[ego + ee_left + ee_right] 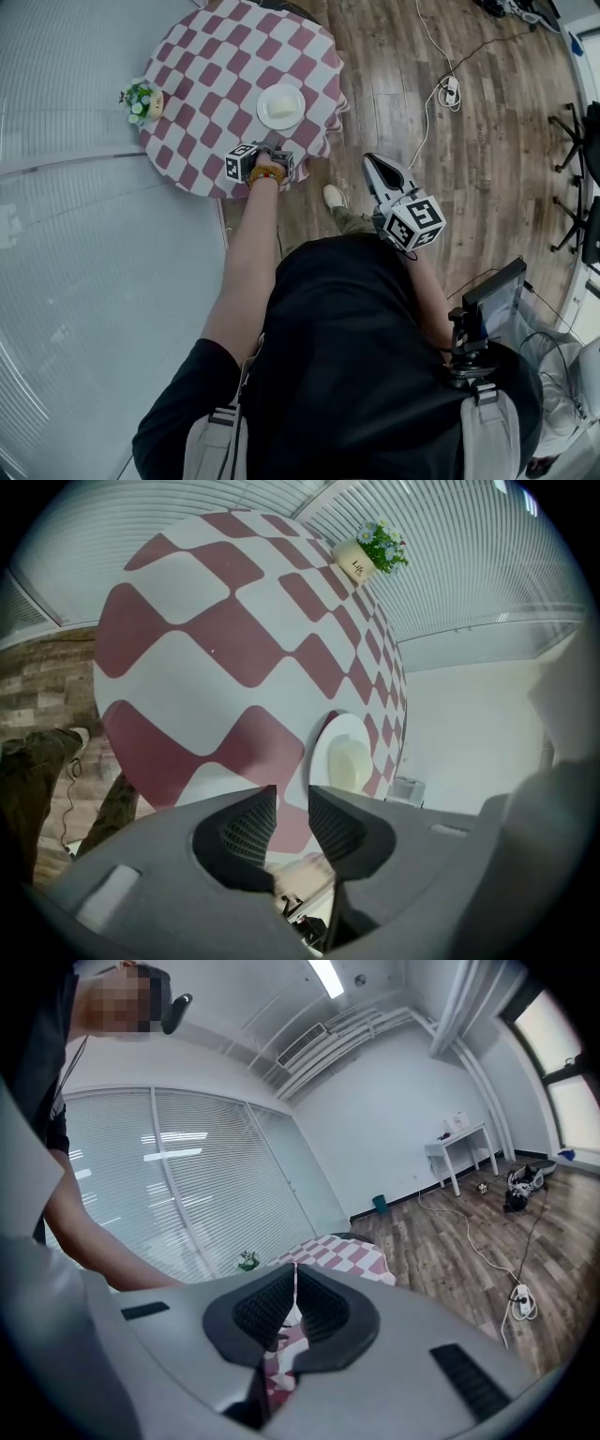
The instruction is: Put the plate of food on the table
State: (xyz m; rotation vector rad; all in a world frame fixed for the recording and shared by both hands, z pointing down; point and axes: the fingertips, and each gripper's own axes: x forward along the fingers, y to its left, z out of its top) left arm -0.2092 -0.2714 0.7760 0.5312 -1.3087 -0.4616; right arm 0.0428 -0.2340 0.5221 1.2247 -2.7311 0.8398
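Note:
A white plate [280, 106] with pale food rests on the round table [206, 84], which has a red-and-white checked cloth, near its front edge. My left gripper [272, 141] hovers just behind the plate at the table's rim. In the left gripper view its jaws [292, 794] stand slightly open with nothing between them, and the plate [342, 759] lies just beyond the tips, apart from them. My right gripper [371, 161] is held over the wooden floor, right of the table. Its jaws [295, 1277] are closed to a thin slit and hold nothing.
A small pot of flowers [142, 100] stands at the table's left edge. Slatted blinds run along the left. Cables and a power strip [450, 91] lie on the floor, and black chairs [577, 141] stand at the right. The person's shoe [334, 195] is beside the table.

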